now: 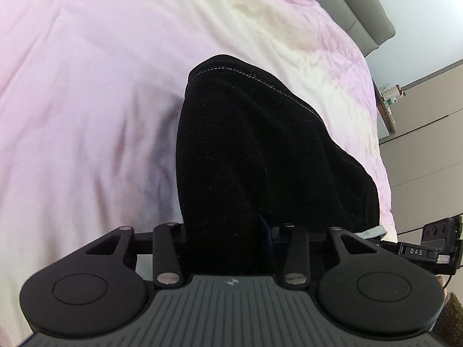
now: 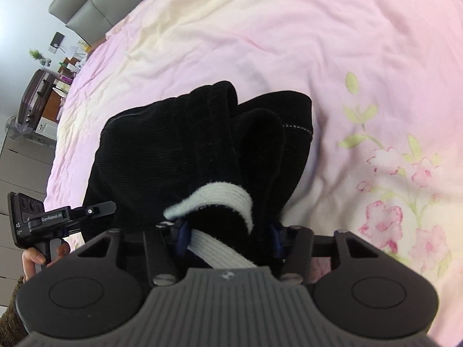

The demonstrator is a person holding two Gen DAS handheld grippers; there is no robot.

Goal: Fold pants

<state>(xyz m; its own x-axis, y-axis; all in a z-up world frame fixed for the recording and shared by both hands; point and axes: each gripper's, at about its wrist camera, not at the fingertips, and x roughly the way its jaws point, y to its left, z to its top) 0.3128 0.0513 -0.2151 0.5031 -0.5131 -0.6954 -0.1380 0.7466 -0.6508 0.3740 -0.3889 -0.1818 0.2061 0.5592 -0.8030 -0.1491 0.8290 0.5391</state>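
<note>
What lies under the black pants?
A pink bedsheet surrounds the bunched black corduroy pants, so it evidently lies beneath; whatever else they cover is hidden.

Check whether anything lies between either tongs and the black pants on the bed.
Nothing visible does. The left tongs already have black pants fabric between their fingers, and the right tongs close on the pants' white waistband. Around them, only the pink bedsheet shows.
</note>
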